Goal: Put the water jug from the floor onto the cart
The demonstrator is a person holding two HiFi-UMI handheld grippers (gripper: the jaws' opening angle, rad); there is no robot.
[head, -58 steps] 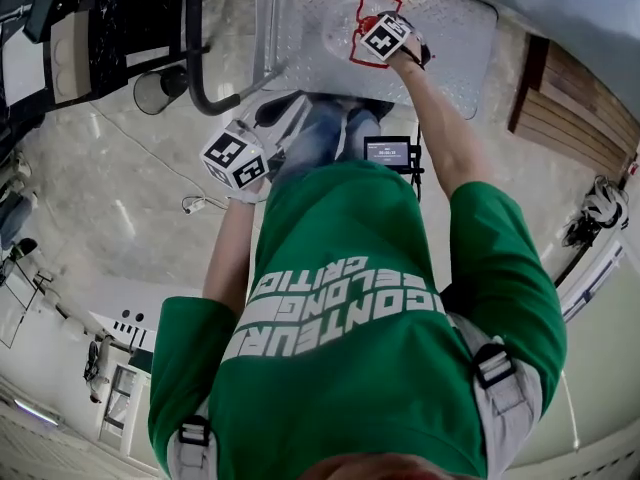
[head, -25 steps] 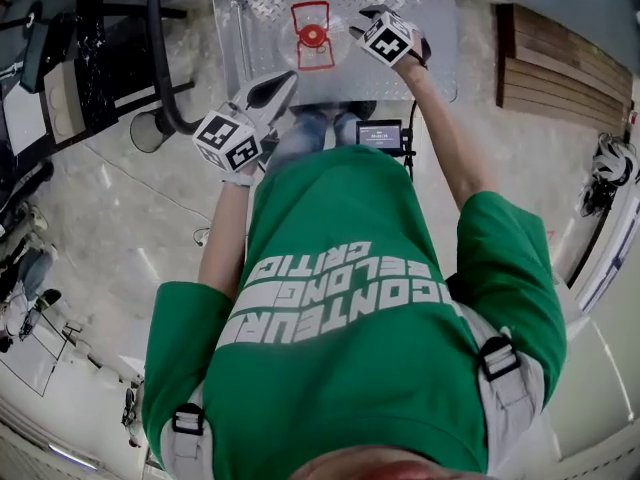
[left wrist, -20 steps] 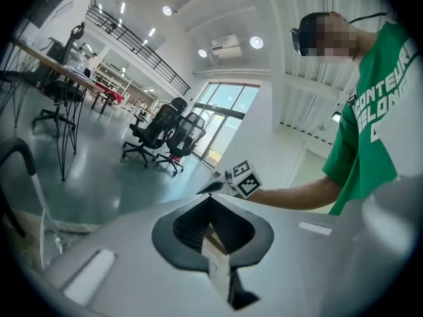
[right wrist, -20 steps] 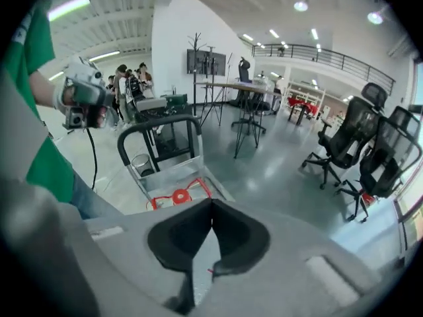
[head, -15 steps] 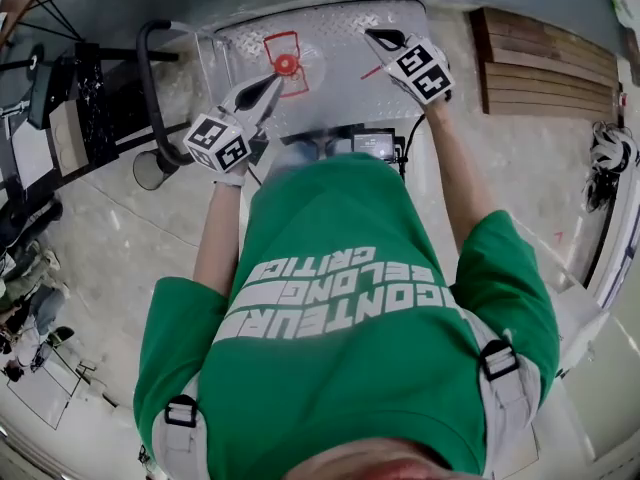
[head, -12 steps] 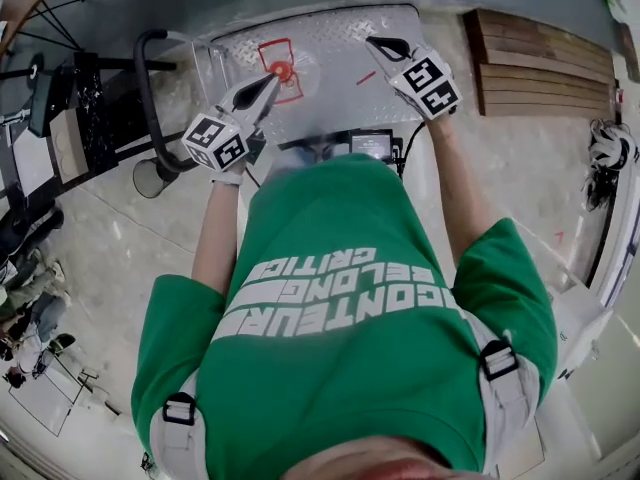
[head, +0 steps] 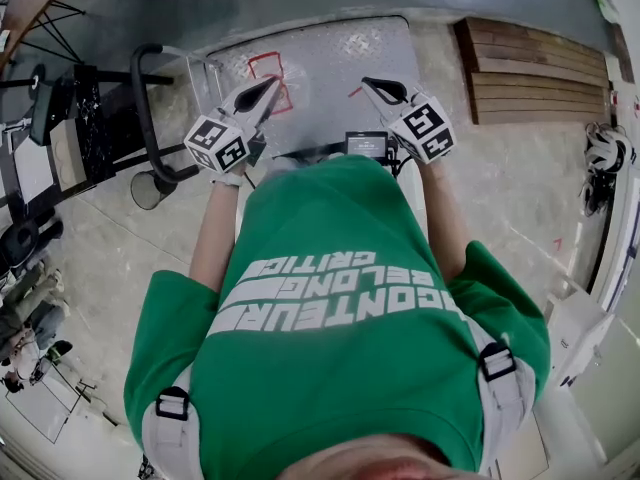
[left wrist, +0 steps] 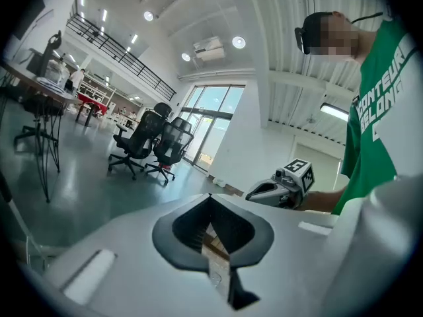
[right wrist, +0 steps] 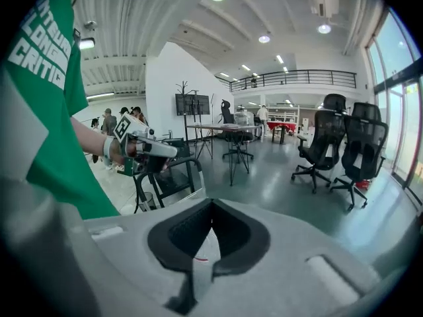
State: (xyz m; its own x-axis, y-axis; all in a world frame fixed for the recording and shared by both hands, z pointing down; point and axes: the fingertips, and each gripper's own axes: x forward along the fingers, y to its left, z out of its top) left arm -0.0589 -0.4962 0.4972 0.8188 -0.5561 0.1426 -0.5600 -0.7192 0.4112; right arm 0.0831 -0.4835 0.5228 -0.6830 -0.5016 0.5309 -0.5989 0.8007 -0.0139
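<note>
Head view looks steeply down over a person in a green shirt who stands at the near edge of a cart (head: 345,53) with a diamond-plate metal deck and a black tubular handle (head: 141,103) at its left end. The water jug (head: 266,67), clear with red outlines, stands on the deck near the handle end, just beyond the tip of the left hand-held gripper (head: 270,81). That hand-held gripper is raised above the deck edge; in the left gripper view its dark jaw pads meet at the tips with nothing pinched between them, only floor showing through the slot below. The right hand-held gripper (head: 369,84) is held over the middle of the deck, well apart from the jug; in the right gripper view its jaws are likewise pressed together and empty, with a pale surface bearing a red line showing through the slot, too small to identify. A small screen (head: 366,145) sits at the person's waist between the two arms. Wooden planks (head: 535,68) lie on the floor to the right of the cart, and black office chairs (right wrist: 330,144) stand farther off on the glossy floor.
</note>
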